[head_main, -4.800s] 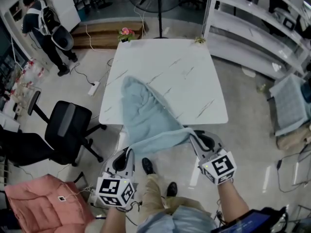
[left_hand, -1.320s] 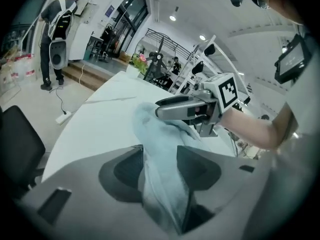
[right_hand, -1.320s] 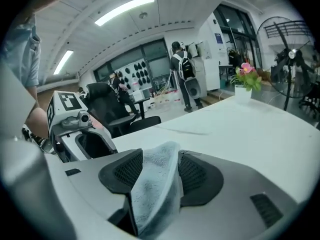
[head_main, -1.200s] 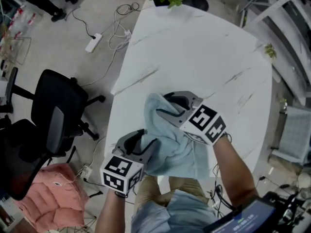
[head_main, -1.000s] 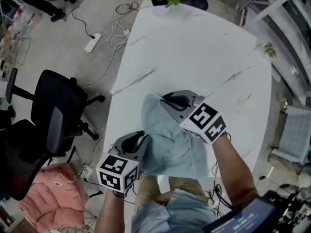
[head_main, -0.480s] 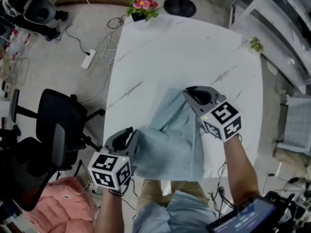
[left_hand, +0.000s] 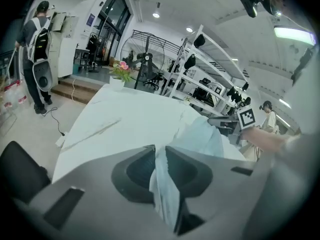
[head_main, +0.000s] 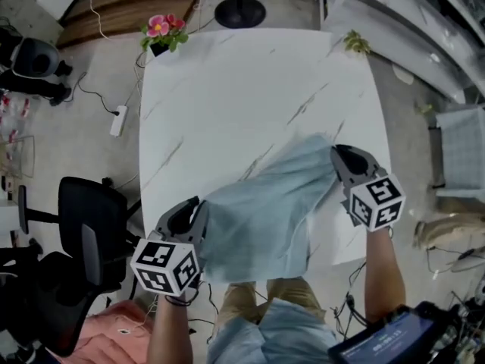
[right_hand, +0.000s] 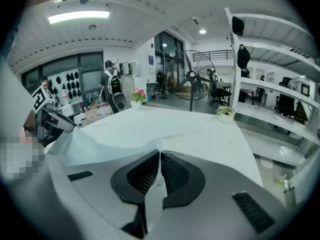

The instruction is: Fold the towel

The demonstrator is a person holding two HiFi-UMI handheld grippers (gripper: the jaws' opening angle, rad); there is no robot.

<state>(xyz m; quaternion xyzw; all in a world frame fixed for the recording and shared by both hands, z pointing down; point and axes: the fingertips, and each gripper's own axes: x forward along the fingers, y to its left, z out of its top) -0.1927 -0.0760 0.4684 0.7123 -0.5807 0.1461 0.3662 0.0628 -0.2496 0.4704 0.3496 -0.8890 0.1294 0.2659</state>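
Observation:
A pale blue towel (head_main: pixel 265 211) is stretched over the near part of the white marble table (head_main: pixel 242 82), its near edge hanging past the table's front. My left gripper (head_main: pixel 198 212) is shut on the towel's near left corner; the cloth (left_hand: pixel 167 184) bunches thickly between its jaws. At the right, my right gripper (head_main: pixel 336 156) is shut on the far right corner, with a thin fold of towel (right_hand: pixel 152 194) pinched between its pads. The towel (right_hand: pixel 100 139) spans from one gripper to the other.
A potted pink flower (head_main: pixel 161 30) stands at the table's far left corner, a small green plant (head_main: pixel 355 42) at the far right corner. A black office chair (head_main: pixel 91 233) stands left of the table. White shelving (head_main: pixel 424 21) runs along the right. A fan stand (head_main: pixel 239 10) is behind the table.
My right gripper has swung far to the right with its towel corner, pulling the bunched towel out wide. The left gripper has shifted a little, still holding its corner.

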